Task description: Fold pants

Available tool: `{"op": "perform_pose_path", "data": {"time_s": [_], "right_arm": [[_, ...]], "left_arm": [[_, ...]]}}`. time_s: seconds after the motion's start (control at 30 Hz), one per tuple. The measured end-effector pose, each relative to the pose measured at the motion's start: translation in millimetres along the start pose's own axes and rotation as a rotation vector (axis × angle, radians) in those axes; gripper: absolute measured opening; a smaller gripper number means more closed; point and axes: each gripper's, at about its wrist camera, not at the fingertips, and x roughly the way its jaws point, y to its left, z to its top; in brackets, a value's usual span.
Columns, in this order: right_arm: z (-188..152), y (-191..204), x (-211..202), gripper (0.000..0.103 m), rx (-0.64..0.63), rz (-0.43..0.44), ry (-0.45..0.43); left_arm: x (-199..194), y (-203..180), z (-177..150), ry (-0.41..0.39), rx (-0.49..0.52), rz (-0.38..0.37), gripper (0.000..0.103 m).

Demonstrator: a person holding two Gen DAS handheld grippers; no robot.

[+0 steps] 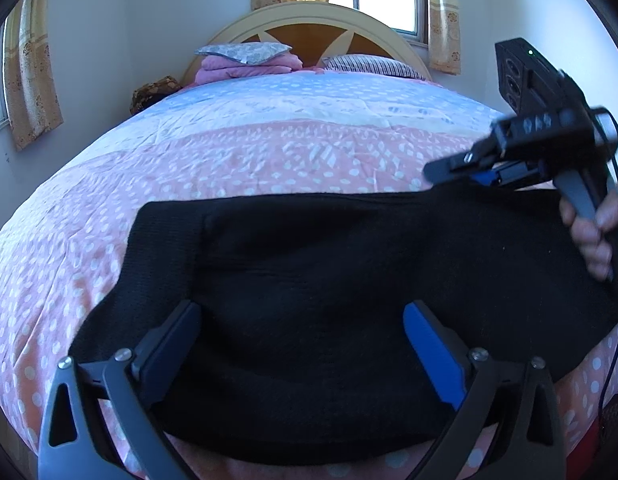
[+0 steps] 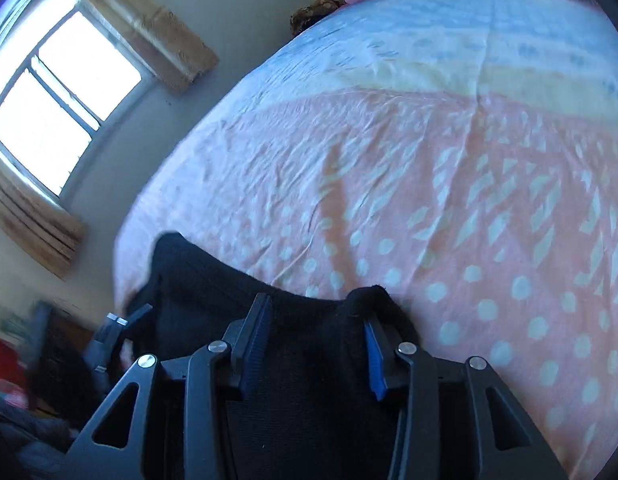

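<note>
- Checking the left wrist view first: I see the pants, black, lying as a broad slab across the near end of the bed, on its pink dotted cover.
- My left gripper stands with its jaws wide apart above the black cloth, pressing on nothing; one pad sits on each side of the slab's middle.
- In the same view the right gripper hangs over the far right edge of the pants, its handle held in a hand. From this side I cannot tell whether it bites the cloth.
- Moving to the right wrist view: the right gripper has its jaws partly apart, with black cloth filling the gap, and a hump of the pants riding up over the blue pad.
- I judge the cloth to be loosely bunched between the pads; a firm clamp is not shown.
- Step in hand, in my judgement: one fold appears laid, and I am positioning for the next.
- Next move calls for a secure bite on the right edge, a left gripper closure on the near edge, then both carried across together.
</note>
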Motion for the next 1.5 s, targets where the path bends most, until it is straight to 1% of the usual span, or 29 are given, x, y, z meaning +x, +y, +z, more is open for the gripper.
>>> {"op": "perform_pose_path", "data": {"time_s": [0.03,0.07,0.1,0.17,0.2,0.23,0.27,0.33,0.4,0.47,0.53,0.57,0.6,0.7,0.8,0.87,0.9,0.97,1.03,1.07,1.13,1.17,1.2,1.23,1.27,1.3,1.37,1.43,1.5], "right_arm": [[4.7,-14.7,-5.2,0.041,0.069,0.075,0.018],[8.4,-26.4,-11.4,0.038,0.124,0.117,0.023],[12.6,-40.2,-23.6,0.038,0.177,0.11,0.009],[19.6,-57.3,-61.0,0.039,0.199,-0.109,-0.101],[19.2,-63.9,-78.8,0.039,0.23,-0.149,-0.151],[14.6,-65.5,-97.9,0.039,0.253,-0.134,-0.206],[7.2,-57.9,-112.6,0.039,0.234,-0.085,-0.248],[-8.6,-29.9,-123.1,0.039,0.141,-0.073,-0.277],[-28.8,0.9,-114.7,0.037,0.046,-0.099,-0.241],[-51.3,21.4,-95.0,0.034,-0.021,-0.124,-0.175],[-67.7,26.9,-72.6,0.034,-0.058,-0.241,-0.122],[-72.6,21.6,-62.6,0.024,-0.048,-0.316,-0.111],[-76.7,15.0,-60.6,0.021,-0.024,-0.334,-0.122],[-71.6,2.1,-60.5,0.021,0.06,-0.325,-0.179],[-59.8,-5.2,-51.6,0.021,0.055,-0.337,-0.199],[-57.4,-0.7,-54.9,0.021,0.063,-0.327,-0.217],[-58.8,3.7,-65.1,0.021,0.073,-0.299,-0.247],[-67.3,14.9,-98.6,0.024,0.081,-0.252,-0.356],[-81.3,17.9,-145.1,0.024,0.099,-0.262,-0.487],[-92.9,11.9,-174.7,0.027,0.132,-0.272,-0.561],[-122.7,-7.1,-228.1,0.046,0.221,-0.317,-0.683],[-143.8,-22.7,-260.0,0.063,0.292,-0.368,-0.751],[-161.5,-37.3,-284.5,0.072,0.355,-0.421,-0.804],[-185.3,-56.2,-313.8,0.073,0.44,-0.489,-0.865],[-204.5,-73.2,-336.2,0.073,0.505,-0.533,-0.901],[-224.8,-92.2,-359.2,0.073,0.569,-0.575,-0.921],[-256.3,-124.0,-395.4,0.073,0.639,-0.665,-0.927],[-283.9,-154.7,-423.4,0.073,0.709,-0.755,-0.912],[-302.4,-180.9,-439.7,0.073,0.758,-0.796,-0.877]], "left_arm": [[0.4,-0.2,0.2,0.001,-0.001,0.0,0.103],[0.6,-0.2,0.3,0.001,-0.001,0.001,0.103],[0.6,-0.2,0.1,0.001,-0.001,0.001,0.103],[0.4,-0.6,-0.3,-0.003,-0.004,0.002,0.103],[0.6,-0.6,-0.2,-0.002,-0.004,0.004,0.103],[0.9,-0.9,0.1,-0.003,-0.004,0.007,0.103],[1.2,-0.7,0.2,-0.004,-0.004,0.008,0.103],[1.9,-0.2,0.5,-0.003,-0.005,0.008,0.103],[2.0,-0.1,0.4,-0.005,-0.004,0.009,0.103],[2.2,-0.6,-0.7,-0.006,-0.003,0.01,0.103],[2.6,-1.1,-0.8,-0.006,-0.003,0.012,0.103],[2.7,-1.5,-1.0,-0.006,-0.002,0.014,0.103],[2.6,-1.9,-1.2,-0.007,-0.002,0.015,0.103],[2.4,-2.4,-1.0,-0.008,-0.003,0.018,0.103],[2.2,-2.2,-2.2,-0.015,-0.002,0.02,0.103],[1.0,-1.6,-3.5,-0.019,-0.004,0.017,0.103],[0.4,-1.4,-4.2,-0.021,-0.003,0.016,0.103],[0.7,-0.9,-4.4,-0.018,-0.002,0.018,0.103],[0.2,-2.1,-4.0,-0.014,-0.003,0.021,0.103],[0.3,-2.6,-3.6,-0.013,-0.002,0.024,0.103],[0.8,-3.6,-3.1,-0.011,-0.002,0.028,0.103],[1.2,-3.8,-2.8,-0.01,-0.002,0.03,0.103],[1.6,-4.1,-2.7,-0.009,-0.003,0.034,0.103],[1.6,-4.5,-2.7,-0.01,-0.003,0.037,0.103],[1.9,-5.0,-2.7,-0.011,-0.003,0.04,0.103],[2.1,-5.3,-2.8,-0.011,-0.003,0.042,0.103],[2.7,-5.5,-2.5,-0.009,-0.003,0.046,0.103],[3.1,-5.7,-2.2,-0.005,-0.004,0.048,0.103],[3.9,-6.0,-1.6,-0.002,-0.004,0.052,0.103]]}}
